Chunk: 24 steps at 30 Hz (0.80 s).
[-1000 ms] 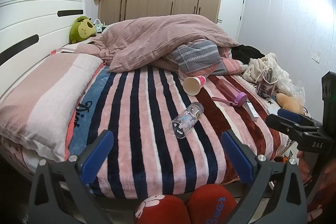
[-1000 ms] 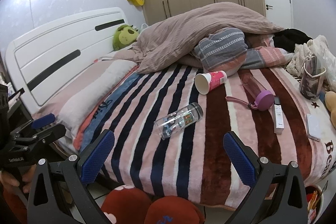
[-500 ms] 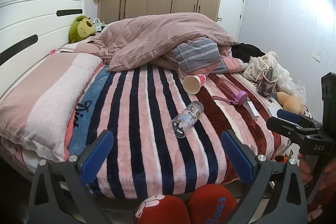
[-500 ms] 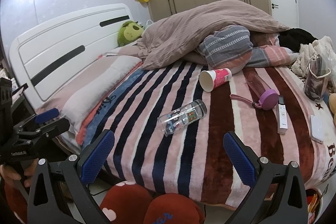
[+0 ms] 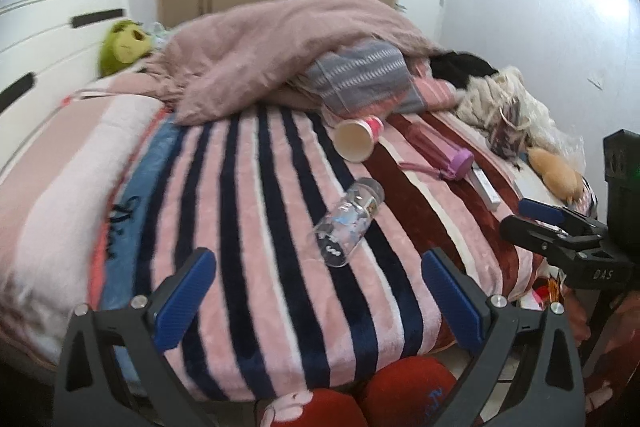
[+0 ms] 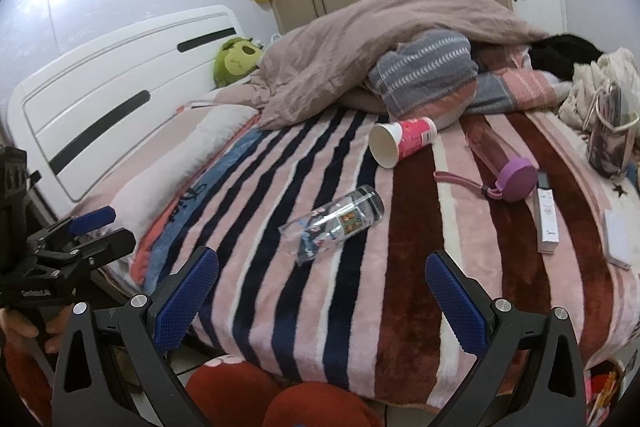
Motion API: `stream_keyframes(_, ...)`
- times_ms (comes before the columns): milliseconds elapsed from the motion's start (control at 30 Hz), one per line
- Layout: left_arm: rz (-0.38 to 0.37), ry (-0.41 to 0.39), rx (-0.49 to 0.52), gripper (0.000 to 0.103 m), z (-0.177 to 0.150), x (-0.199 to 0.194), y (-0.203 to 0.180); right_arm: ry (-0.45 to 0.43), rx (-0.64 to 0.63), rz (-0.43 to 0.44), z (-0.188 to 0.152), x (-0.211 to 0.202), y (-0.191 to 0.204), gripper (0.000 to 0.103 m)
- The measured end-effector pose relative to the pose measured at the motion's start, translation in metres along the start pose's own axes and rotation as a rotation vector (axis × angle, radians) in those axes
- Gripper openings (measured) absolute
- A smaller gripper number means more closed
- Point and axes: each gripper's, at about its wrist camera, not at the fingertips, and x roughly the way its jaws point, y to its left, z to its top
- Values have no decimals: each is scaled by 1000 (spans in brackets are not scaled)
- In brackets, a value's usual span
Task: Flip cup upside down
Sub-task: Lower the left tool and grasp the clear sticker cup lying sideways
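A white and pink paper cup (image 5: pixel 357 141) lies on its side on the striped blanket, mouth toward me; it also shows in the right wrist view (image 6: pixel 401 141). A clear printed bottle (image 5: pixel 349 222) lies on its side nearer me, also in the right wrist view (image 6: pixel 333 223). My left gripper (image 5: pixel 319 301) is open and empty at the bed's near edge, well short of both. My right gripper (image 6: pixel 322 301) is open and empty, also at the near edge. Each gripper appears from the side in the other's view, the right one (image 5: pixel 560 227) and the left one (image 6: pixel 80 239).
A pink bottle with purple lid (image 6: pixel 502 161) and a white remote (image 6: pixel 547 215) lie right of the cup. A heaped duvet (image 6: pixel 380 43), a grey pillow (image 6: pixel 428 71) and a bag (image 6: pixel 610 135) lie behind. Pillows (image 5: pixel 60 187) run along the left. Red slippers (image 5: pixel 360 399) are below.
Both grippers have moved forward and closer to the bed, so the cup and bottle look larger. Both stay open. Nothing on the bed has moved.
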Motion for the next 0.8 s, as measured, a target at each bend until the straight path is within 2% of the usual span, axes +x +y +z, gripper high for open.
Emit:
stream_keyframes(200,-51,112,63,101,15,96,-2,53,84,8,-2,56,-47,103)
stream_keyframes(400,-107,203,93,85,16,176,-9,98,156,53,-11,106,-86,103)
stream_keyframes(500,-137,240,108,77,14,204,-13,100,180,77,-15,120,-95,103)
stream_keyframes(633,-190,260,118,73,15,231,-20,111,209,104,-19,138,-103,103)
stream_keyframes(800,-209,235,174,64,10,230,-27,111,256,153,-23,147,-109,103)
